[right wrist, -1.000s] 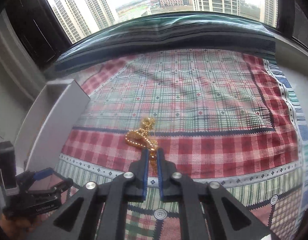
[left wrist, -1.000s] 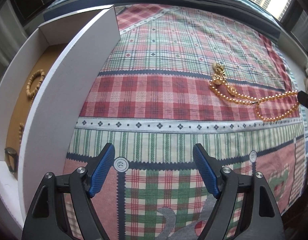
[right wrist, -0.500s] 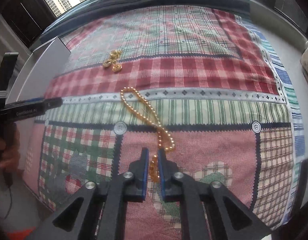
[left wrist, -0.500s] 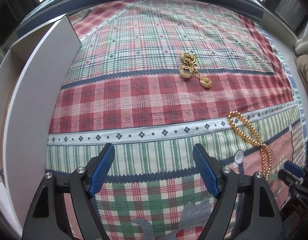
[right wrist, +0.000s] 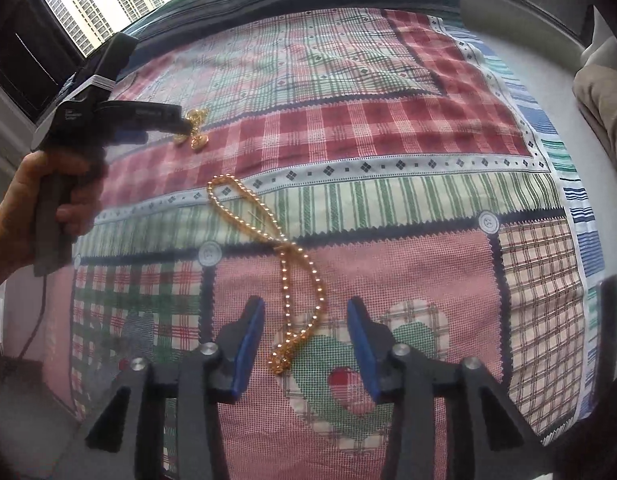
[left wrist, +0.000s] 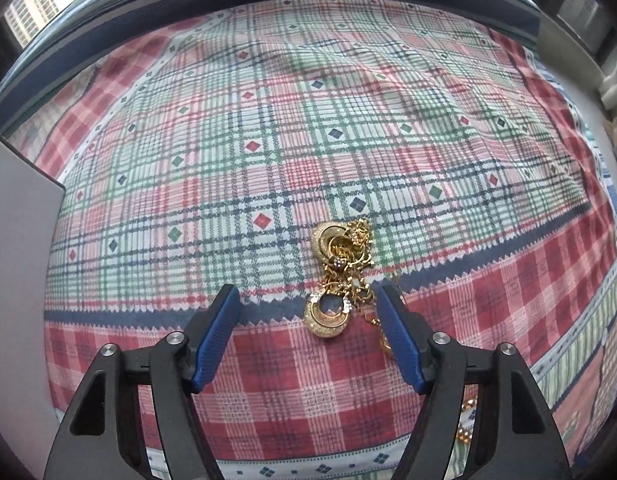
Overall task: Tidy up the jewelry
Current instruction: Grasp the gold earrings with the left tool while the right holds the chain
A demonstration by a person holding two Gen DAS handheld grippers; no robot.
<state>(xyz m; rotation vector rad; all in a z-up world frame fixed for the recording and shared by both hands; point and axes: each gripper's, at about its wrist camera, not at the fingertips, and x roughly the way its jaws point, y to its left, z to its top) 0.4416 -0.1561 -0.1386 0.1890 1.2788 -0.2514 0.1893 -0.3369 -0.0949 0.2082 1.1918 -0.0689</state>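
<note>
A tangle of gold earrings and chain (left wrist: 340, 276) lies on the plaid cloth (left wrist: 268, 140). My left gripper (left wrist: 308, 316) is open, its blue pads on either side of the near end of the tangle. It also shows in the right wrist view (right wrist: 180, 126), at the gold tangle (right wrist: 194, 128). A gold bead necklace (right wrist: 284, 256) lies loose on the cloth, its near end between the pads of my right gripper (right wrist: 306, 336), which is open and empty.
The white wall of a jewelry box (left wrist: 16, 240) stands at the left edge of the cloth. A dark window sill (left wrist: 268, 12) runs behind the cloth. A few gold beads (left wrist: 466, 420) show at the lower right in the left wrist view.
My right gripper has opened and let go of the bead necklace, which now lies on the cloth. My left gripper has moved forward to the gold tangle.
</note>
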